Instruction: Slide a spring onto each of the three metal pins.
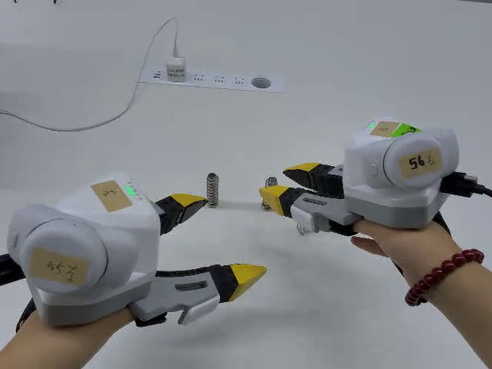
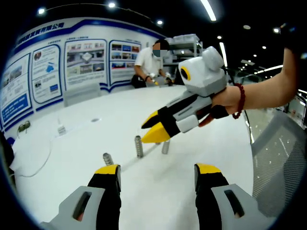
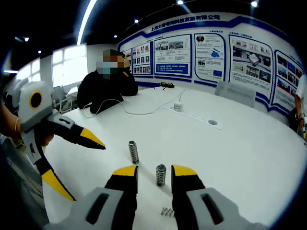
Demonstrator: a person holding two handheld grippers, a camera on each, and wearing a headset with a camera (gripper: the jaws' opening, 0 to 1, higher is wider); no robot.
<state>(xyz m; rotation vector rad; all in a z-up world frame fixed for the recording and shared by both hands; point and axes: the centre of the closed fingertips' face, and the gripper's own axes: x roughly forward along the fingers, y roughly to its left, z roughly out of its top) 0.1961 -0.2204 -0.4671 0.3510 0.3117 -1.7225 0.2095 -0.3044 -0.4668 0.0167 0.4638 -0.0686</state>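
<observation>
Right gripper (image 3: 155, 168): jaws released, flanking a spring-wrapped pin (image 3: 160, 175) (likely lining up on it). A second sprung pin (image 3: 133, 152) stands nearby. A loose spring (image 3: 167, 211) lies on the table (image 3: 240, 158). Left gripper (image 1: 231, 234): jaws spread, empty, held clear.

Back: white plastic power strip (image 1: 211, 78) on the white table (image 1: 346, 307).
Centre: upright spring-wrapped metal pin (image 1: 213, 189), just beside the left gripper (image 1: 224, 235).
Right: second spring-wrapped pin (image 1: 270, 184) before the right gripper (image 1: 283, 179); small loose coil spring (image 3: 166, 211) below its jaws.
</observation>
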